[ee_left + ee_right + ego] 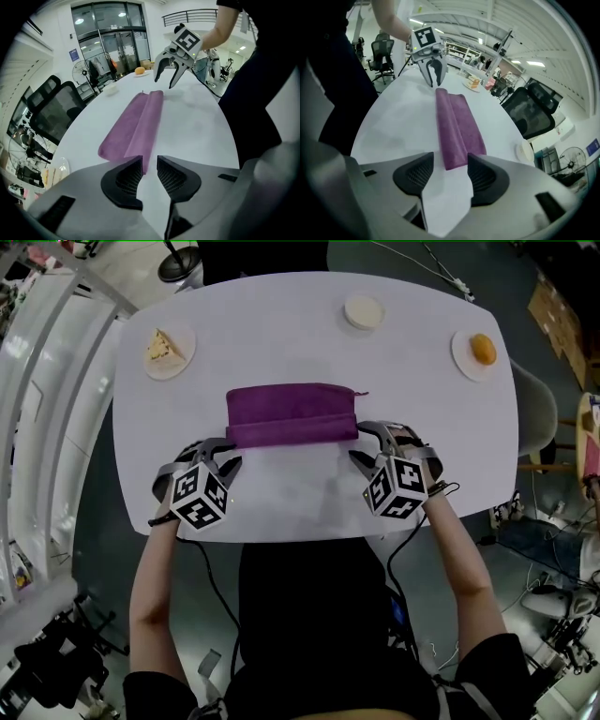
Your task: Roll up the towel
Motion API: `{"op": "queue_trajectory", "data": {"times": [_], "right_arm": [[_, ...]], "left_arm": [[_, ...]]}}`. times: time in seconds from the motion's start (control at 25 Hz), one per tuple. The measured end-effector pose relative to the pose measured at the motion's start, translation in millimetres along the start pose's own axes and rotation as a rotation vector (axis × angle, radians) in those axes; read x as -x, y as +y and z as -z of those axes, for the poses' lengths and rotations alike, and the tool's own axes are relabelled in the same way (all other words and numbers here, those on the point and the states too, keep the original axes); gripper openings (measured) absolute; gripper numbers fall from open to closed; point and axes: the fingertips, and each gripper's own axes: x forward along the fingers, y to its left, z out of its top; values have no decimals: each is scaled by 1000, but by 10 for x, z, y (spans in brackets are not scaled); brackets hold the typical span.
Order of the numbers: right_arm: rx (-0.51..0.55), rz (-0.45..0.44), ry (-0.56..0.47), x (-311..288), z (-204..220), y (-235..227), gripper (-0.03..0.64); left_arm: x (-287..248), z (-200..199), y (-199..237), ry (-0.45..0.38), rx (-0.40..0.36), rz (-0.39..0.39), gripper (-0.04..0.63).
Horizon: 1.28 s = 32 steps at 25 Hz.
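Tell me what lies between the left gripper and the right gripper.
The purple towel, near edge folded over, lies between them, clearest in the head view.

Bright ceiling light, soft shadows; fisheye-warped dark edges, backgrounds perhaps blurred.

towel (133,126) end partly hidden behind left tongs (149,171); food (483,350) on plate (466,365) unidentifiable
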Motion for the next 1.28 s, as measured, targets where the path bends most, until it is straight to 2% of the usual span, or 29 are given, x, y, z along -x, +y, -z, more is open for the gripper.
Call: {"op": "queue_trajectory", "data": {"times": [0.28, 0.36, 0.6, 0.88, 0.96, 1.0, 1.28], "right_arm": [[25, -40, 18, -234, 36, 127, 227], [37, -38, 19, -284, 46, 122, 148], [37, -94, 40, -410, 80, 205, 147], [-52, -158, 44, -426, 111, 180, 142], [-45, -138, 49, -428, 104, 131, 101], [-43, -122, 48, -427, 104, 97, 32], [-24, -104, 45, -408, 108, 84, 31]], "left_arm": [[-166, 56, -31, 21, -22, -25, 100], [-207, 79, -17, 30, -22, -19, 100], [-300, 141, 50, 42, -6, 9, 100], [-347, 124, 82, 56, 8, 77, 100], [-340, 123, 93, 58, 19, 87, 98], [-337, 122, 98, 58, 24, 88, 95], [-303, 109, 138, 66, 13, 56, 40]]}}
